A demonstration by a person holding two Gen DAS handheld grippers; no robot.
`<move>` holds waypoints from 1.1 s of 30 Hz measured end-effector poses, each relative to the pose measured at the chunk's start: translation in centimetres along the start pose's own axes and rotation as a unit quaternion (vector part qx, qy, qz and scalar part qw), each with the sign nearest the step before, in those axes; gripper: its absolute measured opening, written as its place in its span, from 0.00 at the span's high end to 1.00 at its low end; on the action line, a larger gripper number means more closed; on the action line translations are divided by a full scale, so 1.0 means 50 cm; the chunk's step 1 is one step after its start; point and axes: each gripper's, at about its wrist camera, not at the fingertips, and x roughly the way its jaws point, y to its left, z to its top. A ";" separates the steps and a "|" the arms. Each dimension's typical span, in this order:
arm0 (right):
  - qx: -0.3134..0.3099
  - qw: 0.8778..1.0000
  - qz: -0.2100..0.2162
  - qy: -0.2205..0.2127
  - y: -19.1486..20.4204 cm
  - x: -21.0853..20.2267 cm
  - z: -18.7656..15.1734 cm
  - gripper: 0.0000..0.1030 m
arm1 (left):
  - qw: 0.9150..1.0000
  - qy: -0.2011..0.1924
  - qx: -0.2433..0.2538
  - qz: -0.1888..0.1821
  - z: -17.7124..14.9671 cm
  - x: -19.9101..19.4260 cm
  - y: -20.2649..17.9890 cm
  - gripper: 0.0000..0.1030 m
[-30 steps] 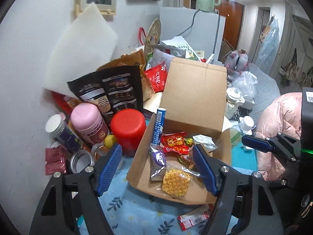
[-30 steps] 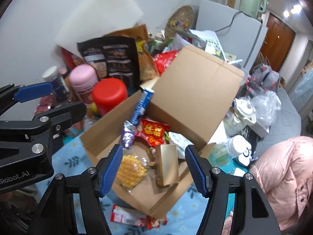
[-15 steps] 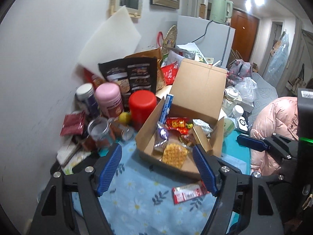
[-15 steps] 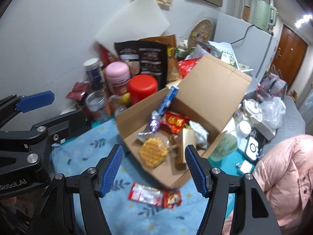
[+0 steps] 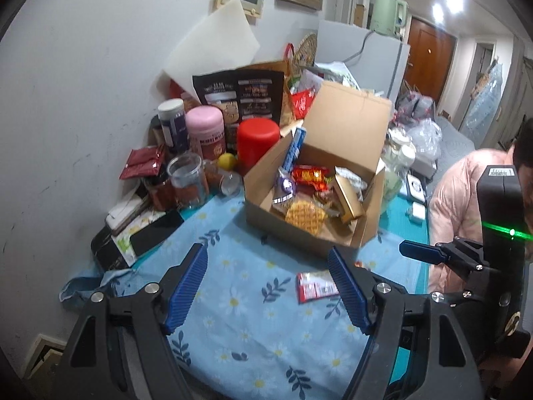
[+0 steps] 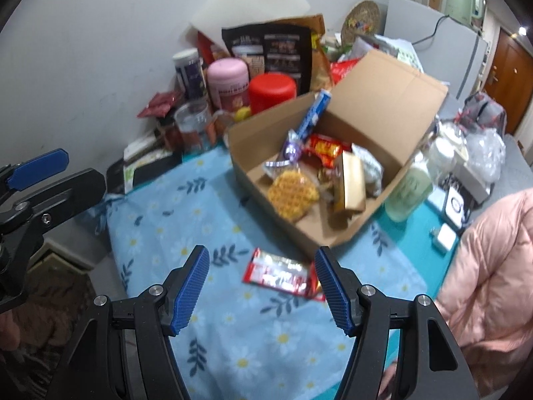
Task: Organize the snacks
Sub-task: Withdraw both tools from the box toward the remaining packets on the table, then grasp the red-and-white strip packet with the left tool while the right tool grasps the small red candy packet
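Note:
An open cardboard box (image 5: 266,200) (image 6: 253,173) stands on the flowered blue cloth, holding a waffle (image 5: 304,216) (image 6: 293,195), a gold box (image 6: 353,183), a red packet (image 6: 323,148), a purple wrapper and a blue tube (image 5: 294,146). A red-and-white snack packet (image 5: 314,287) (image 6: 281,273) lies on the cloth in front of the box. My left gripper (image 5: 266,288) is open over bare cloth, the packet by its right finger. My right gripper (image 6: 261,288) is open, above the packet, nothing between its pads.
Jars, a pink tub (image 5: 205,133), a red canister (image 5: 256,140), a black coffee bag (image 5: 240,96) and tins crowd the wall side left of the box. A pale green bottle (image 6: 411,190) stands right of it. A person in a pink jacket (image 6: 493,266) sits at the right.
Both grippers have drawn back from above the box toward the near edge of the cloth; the box now looks smaller and the loose packet has come between the fingers' view.

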 end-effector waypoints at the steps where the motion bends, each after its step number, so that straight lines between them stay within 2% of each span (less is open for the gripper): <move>1: 0.004 1.000 0.001 0.003 -0.001 0.003 -0.014 0.35 | 1.000 0.002 0.005 0.000 -0.007 0.003 -0.004 0.27; 10: 0.021 0.999 -0.006 0.034 -0.024 0.046 -0.083 0.35 | 0.999 0.029 0.026 -0.021 -0.049 0.063 -0.034 0.27; 19: 0.035 0.997 -0.028 0.057 -0.067 0.106 -0.117 0.35 | 0.996 0.071 0.027 -0.049 -0.067 0.168 -0.069 0.27; 26: 0.043 0.995 -0.040 0.080 -0.110 0.169 -0.135 0.35 | 0.989 0.117 0.036 -0.080 -0.083 0.283 -0.088 0.27; 33: 0.060 0.993 -0.035 0.092 -0.153 0.227 -0.132 0.35 | 0.984 0.146 0.056 -0.086 -0.086 0.364 -0.100 0.27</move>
